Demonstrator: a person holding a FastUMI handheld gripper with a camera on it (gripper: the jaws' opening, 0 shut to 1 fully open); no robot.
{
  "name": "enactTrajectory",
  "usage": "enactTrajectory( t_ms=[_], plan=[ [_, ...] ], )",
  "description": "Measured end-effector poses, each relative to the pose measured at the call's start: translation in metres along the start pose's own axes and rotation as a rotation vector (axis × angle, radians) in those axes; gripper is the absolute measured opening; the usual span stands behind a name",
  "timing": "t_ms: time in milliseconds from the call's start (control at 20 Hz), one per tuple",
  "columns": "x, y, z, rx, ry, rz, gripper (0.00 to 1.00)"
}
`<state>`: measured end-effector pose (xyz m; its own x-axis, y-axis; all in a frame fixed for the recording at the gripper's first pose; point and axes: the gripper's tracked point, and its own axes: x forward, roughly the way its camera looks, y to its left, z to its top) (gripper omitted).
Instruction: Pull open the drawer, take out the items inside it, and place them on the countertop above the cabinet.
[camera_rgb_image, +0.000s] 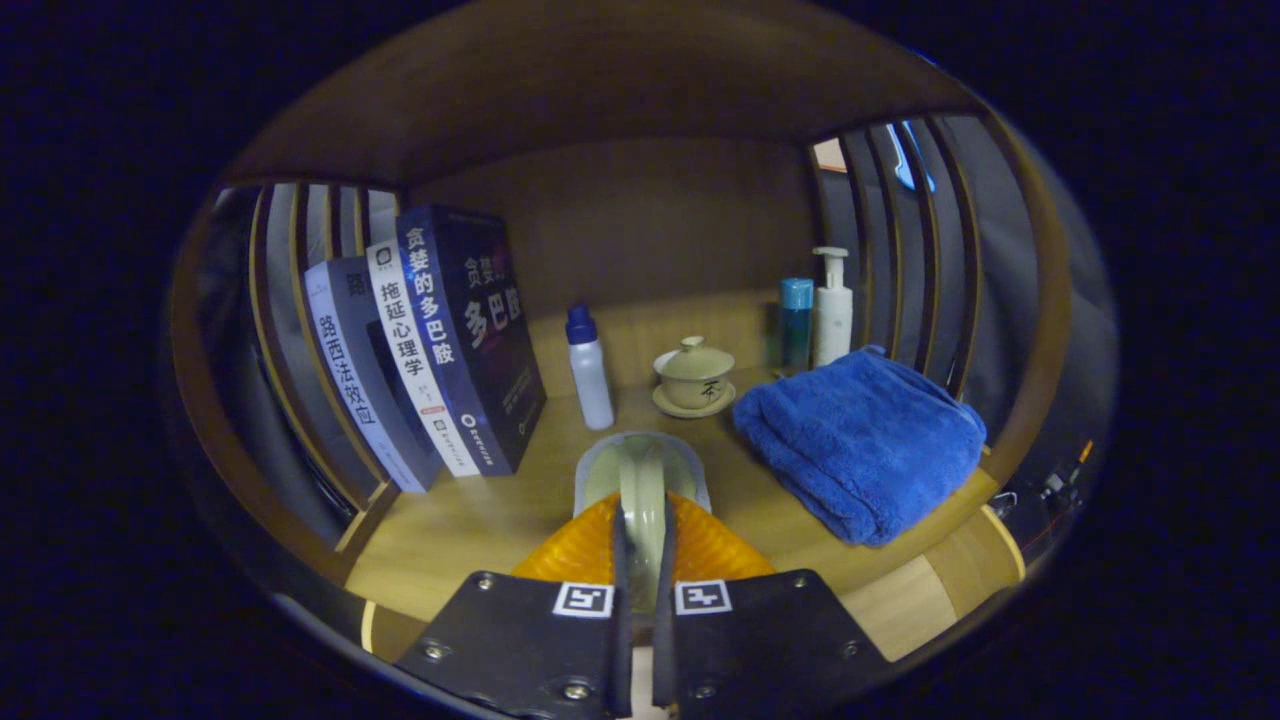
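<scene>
A pale, flat-rimmed dish (641, 478) is held edge-on between the nearly closed fingers of the gripper (641, 560), just above the wooden table (480, 520), apparently for setting down between the books (440, 340) and folded blue towel (860, 440).

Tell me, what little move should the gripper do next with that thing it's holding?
Probably lower it and let go. The gripper has both fingers pressed on a pale green object, held over a bare patch of the wooden countertop. That patch lies between the books and the blue towel, short of the lidded cup, so setting it straight down looks safe.
</scene>
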<state>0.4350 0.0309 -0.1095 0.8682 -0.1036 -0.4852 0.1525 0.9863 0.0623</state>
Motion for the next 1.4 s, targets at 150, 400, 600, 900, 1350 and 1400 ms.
enactTrajectory(
  t_ms=[150,400,600,900,1350,1400],
  plan=[
    [0.008,-0.004,0.005,0.036,-0.019,0.024,0.09],
    [0.015,-0.013,0.008,0.040,-0.027,0.031,0.11],
    [0.021,-0.021,-0.011,-0.019,0.027,0.016,0.32],
    [0.008,-0.012,0.013,0.015,-0.060,0.051,0.65],
    [-0.034,-0.010,0.051,0.035,-0.216,0.093,0.99],
    [-0.039,-0.009,0.055,0.036,-0.233,0.094,0.99]
  ],
)
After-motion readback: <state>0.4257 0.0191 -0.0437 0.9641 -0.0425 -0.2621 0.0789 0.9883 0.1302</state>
